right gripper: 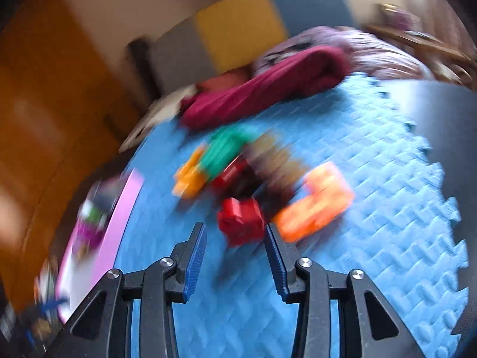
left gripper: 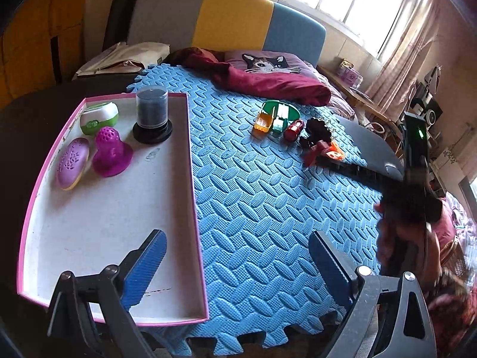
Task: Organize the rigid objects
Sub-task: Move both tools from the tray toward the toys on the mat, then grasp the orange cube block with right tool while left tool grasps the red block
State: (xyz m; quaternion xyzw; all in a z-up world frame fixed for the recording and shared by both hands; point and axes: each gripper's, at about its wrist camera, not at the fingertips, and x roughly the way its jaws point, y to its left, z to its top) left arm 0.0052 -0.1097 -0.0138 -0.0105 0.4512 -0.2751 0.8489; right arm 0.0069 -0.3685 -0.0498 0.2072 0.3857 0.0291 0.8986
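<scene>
Where the left wrist view looks down, the left hand-held gripper (left gripper: 235, 265) stands with its blue pads wide apart and nothing between them, one pad over the pink-rimmed tray (left gripper: 190, 161), the other over the blue foam mat (left gripper: 253, 194). In the tray's far corner sit a green-and-white case (left gripper: 98, 117), a dark canister (left gripper: 152, 115), a purple perforated cup (left gripper: 111, 155) and a lilac oval box (left gripper: 73, 162); the near half of the tray is bare. On the mat, well apart from the tray, lies a cluster of toys: an orange truck (left gripper: 262, 123), a green piece (left gripper: 278, 110), a red cylinder (left gripper: 294, 129) and dark parts (left gripper: 317, 132).

In the blurred right wrist view, the right hand-held gripper (right gripper: 235, 238) is partly parted with nothing between its pads, and a red block (right gripper: 241, 219) lies just beyond the tips. An orange toy (right gripper: 316, 201) lies beside it. Open mat lies on the right up to its toothed edge.
</scene>
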